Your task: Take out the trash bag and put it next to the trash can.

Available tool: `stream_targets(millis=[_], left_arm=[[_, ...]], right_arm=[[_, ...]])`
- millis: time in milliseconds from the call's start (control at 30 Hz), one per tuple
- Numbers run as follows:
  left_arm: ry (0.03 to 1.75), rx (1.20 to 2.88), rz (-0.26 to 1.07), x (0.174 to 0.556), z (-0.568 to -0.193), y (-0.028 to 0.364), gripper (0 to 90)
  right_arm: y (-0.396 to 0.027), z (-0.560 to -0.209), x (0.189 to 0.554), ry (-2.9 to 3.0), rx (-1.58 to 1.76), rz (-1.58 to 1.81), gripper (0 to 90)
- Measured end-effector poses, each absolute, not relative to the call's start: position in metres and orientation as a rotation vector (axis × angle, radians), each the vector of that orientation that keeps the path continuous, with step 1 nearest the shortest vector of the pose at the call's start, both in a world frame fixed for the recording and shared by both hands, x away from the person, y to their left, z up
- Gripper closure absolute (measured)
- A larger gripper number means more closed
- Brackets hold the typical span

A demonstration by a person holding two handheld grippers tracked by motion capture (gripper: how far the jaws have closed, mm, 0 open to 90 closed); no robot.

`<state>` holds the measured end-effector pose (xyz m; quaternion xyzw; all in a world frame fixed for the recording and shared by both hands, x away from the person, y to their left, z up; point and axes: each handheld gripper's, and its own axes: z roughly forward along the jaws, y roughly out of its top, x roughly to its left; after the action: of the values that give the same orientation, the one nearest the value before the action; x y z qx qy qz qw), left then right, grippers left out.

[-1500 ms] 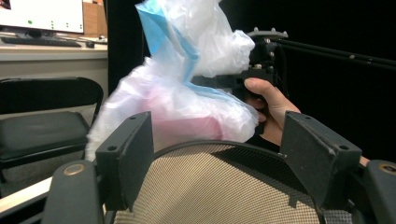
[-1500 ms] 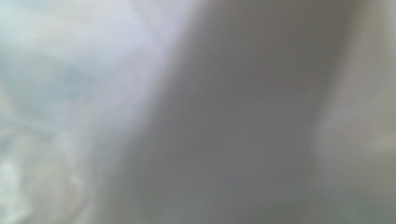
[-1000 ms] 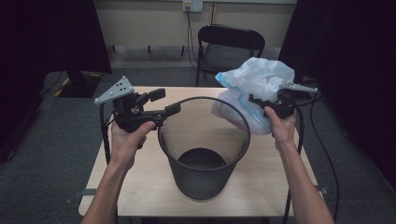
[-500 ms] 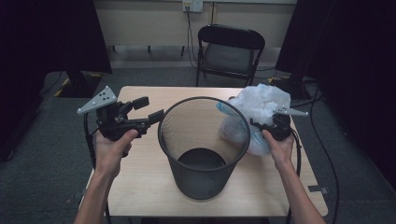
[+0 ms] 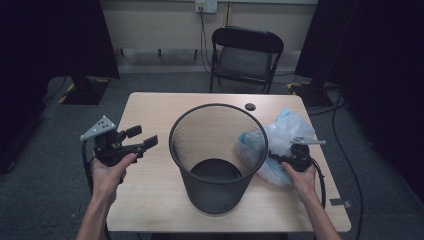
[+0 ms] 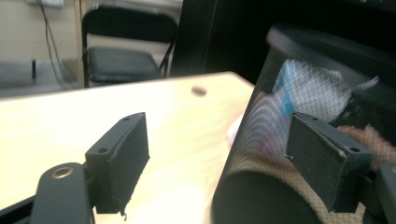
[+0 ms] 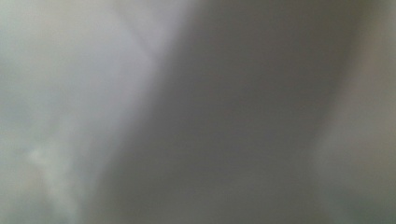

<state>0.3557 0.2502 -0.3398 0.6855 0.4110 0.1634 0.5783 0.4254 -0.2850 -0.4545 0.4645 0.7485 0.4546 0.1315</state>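
Note:
A black wire-mesh wastebasket (image 5: pixel 217 155) stands upright in the middle of the wooden table (image 5: pixel 150 200). My left gripper (image 5: pixel 144 136) hovers to its left, open and holding nothing, jaws pointing at the basket. In the left gripper view its two pads (image 6: pixel 123 156) stand wide apart, with the mesh wall (image 6: pixel 261 140) close on the right. A crumpled pale blue and white plastic bag (image 5: pixel 285 132) rests against the basket's right side. My right gripper (image 5: pixel 282 159) is shut on its lower part, its jaws buried in the plastic. The right gripper view is a grey blur of bag (image 7: pixel 140 112).
A small dark round disc (image 5: pixel 250 106) lies on the table behind the basket. A black folding chair (image 5: pixel 245 50) stands beyond the far edge. Bare tabletop lies in front of the basket and to its left. Cables trail on the floor at the right.
The right gripper has brought the bag down from above the basket's rim to the table beside it. The left gripper has drawn back left and toward the person, still open.

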Motion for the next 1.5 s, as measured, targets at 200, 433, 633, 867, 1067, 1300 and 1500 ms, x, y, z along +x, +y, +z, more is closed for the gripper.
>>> stream_targets(millis=[200,433,633,867,1067,1300,1500], left_arm=[[1.021,1.692,0.332,0.357,-0.386,0.250,20.8],[1.015,1.853,0.295,0.352,-0.418,0.245,15.8],[1.120,1.956,0.311,0.347,-0.455,0.240,16.2],[1.166,2.101,0.264,0.349,-0.488,0.227,18.5],[1.190,2.060,0.409,0.346,-0.495,0.224,19.4],[1.159,2.073,0.495,0.343,-0.500,0.219,16.9],[1.150,2.072,0.495,0.344,-0.501,0.220,14.8]], right_arm=[[-0.282,-0.463,0.427,2.176,1.387,1.290,76.5],[-0.281,-0.470,0.435,2.147,1.404,1.291,75.4],[-0.278,-0.470,0.448,2.132,1.431,1.278,73.7],[-0.275,-0.473,0.464,2.098,1.479,1.300,72.0],[-0.269,-0.472,0.479,2.108,1.428,1.242,70.9],[-0.270,-0.476,0.489,2.071,1.452,1.256,69.6],[-0.264,-0.475,0.500,2.058,1.453,1.222,67.1]])
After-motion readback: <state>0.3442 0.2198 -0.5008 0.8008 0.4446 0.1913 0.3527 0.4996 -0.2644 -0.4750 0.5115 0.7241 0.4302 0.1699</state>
